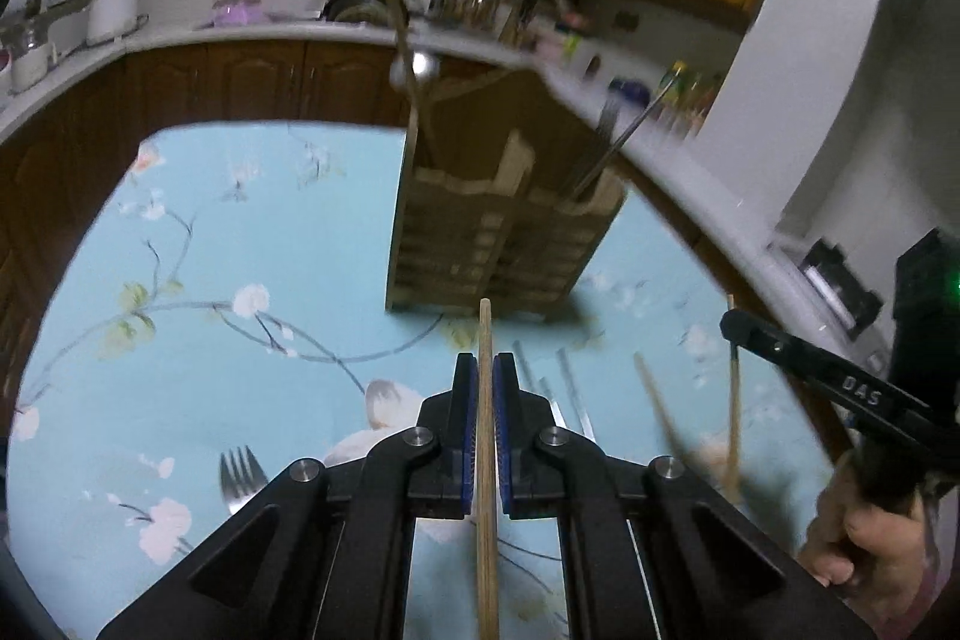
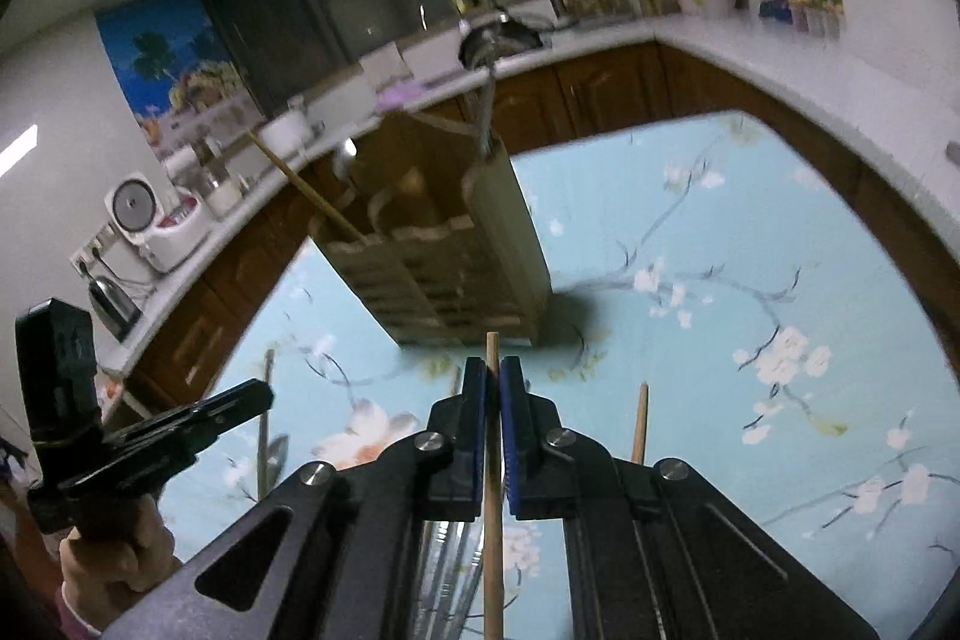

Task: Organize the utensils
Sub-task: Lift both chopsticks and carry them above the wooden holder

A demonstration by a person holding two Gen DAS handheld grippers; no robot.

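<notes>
Wooden chopstick [image 1: 486, 436] sits clamped between the left tongs [image 1: 486, 370], its tip poking out toward the holder [image 1: 498, 244] straight ahead on the bench [image 1: 252, 232]. A fork [image 1: 240, 478] lies off to the tongs' left, more chopsticks [image 1: 660, 412] to their right. Over to the right view: the right tongs [image 2: 493, 376] are squeezed on a second stick [image 2: 493, 490], holder [image 2: 456, 268] just ahead, a loose stick [image 2: 639, 424] to the right.

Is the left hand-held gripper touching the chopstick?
Touching: the left wrist view shows the left hand-held gripper with both blue pads closed against the chopstick.
</notes>
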